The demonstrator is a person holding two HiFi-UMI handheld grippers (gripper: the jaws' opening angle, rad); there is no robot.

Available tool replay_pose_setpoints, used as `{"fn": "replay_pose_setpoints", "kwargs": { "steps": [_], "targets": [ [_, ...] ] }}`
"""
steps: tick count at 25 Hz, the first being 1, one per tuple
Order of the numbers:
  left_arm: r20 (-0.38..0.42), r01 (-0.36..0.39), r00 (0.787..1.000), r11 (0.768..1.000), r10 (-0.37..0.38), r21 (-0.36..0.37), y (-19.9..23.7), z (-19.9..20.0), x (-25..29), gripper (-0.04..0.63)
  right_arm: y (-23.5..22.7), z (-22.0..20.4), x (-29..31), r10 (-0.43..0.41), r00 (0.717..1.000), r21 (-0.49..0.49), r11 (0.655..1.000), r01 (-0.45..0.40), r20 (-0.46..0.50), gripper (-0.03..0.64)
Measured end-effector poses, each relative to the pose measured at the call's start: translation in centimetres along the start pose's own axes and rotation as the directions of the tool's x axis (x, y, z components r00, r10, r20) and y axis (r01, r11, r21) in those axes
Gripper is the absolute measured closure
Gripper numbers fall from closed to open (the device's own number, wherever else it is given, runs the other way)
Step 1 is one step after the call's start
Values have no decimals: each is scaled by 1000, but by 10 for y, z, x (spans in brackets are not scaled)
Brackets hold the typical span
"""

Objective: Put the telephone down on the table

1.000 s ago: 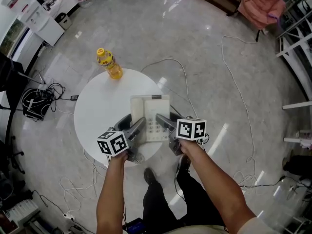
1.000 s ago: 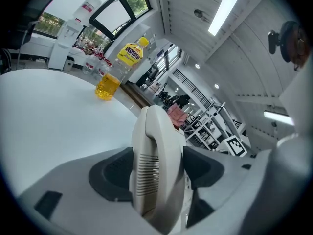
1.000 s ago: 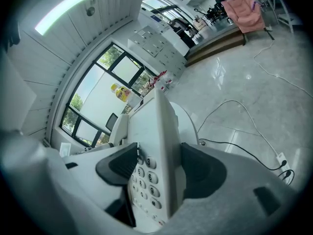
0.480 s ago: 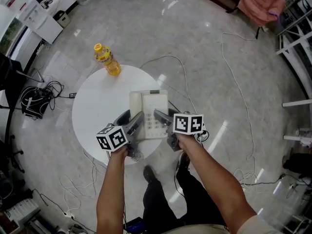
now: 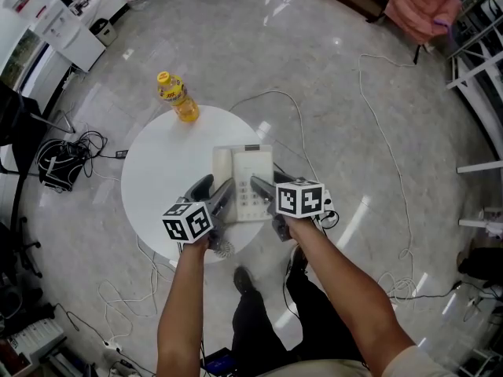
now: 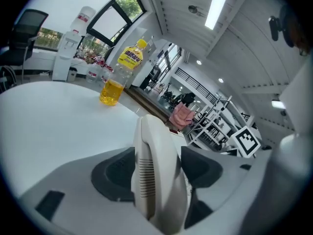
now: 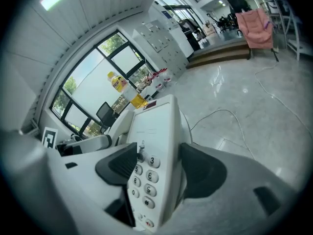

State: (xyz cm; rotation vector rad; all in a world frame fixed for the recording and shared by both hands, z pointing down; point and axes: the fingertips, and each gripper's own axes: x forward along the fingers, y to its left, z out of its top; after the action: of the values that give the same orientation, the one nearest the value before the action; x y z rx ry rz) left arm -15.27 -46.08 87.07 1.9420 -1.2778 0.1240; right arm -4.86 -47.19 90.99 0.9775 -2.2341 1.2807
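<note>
I have the telephone (image 5: pixel 253 175) in both tongs over the near right part of the round white table (image 5: pixel 157 179), its right side close to the table's edge. Whether the base sits on the top or just clear of it I cannot tell. The left tongs (image 6: pixel 156 168) are closing on the handset (image 5: pixel 222 167), which lies along the telephone's left side, and a dark pad sits against each flank of it. The right tongs (image 7: pixel 159 168) are clamped on the telephone's near right part. One pad lies on the keypad face beside the 3 key and the other is on the right edge. A bottle (image 5: pixel 177 98) of yellow liquid stands upright at the table's far edge, well apart from the telephone.
</note>
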Motion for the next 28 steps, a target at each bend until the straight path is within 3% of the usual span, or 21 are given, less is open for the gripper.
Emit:
{"fn": "replay_pose_setpoints", "kwargs": {
  "steps": [4,12,18,23,28],
  "targets": [
    [2,-28,1000,998,28,62,0,10,-9,342,3,10,-7,-54,999,-76,996,54,8,385],
    [23,-66,998,995,64,77,-3,29,-51,355,2,18,-38,-144,990,-91,986,142,-13,400],
    [92,-77,993,992,68,100,-33,65,-94,418,22,40,-85,-141,990,-122,982,144,26,456],
    [156,-93,985,984,69,152,-59,100,-145,521,64,60,-119,-101,993,-191,975,111,64,613],
    [185,-132,978,977,100,169,-73,128,-202,570,115,80,-157,-34,991,-244,968,65,127,624]
  ]
}}
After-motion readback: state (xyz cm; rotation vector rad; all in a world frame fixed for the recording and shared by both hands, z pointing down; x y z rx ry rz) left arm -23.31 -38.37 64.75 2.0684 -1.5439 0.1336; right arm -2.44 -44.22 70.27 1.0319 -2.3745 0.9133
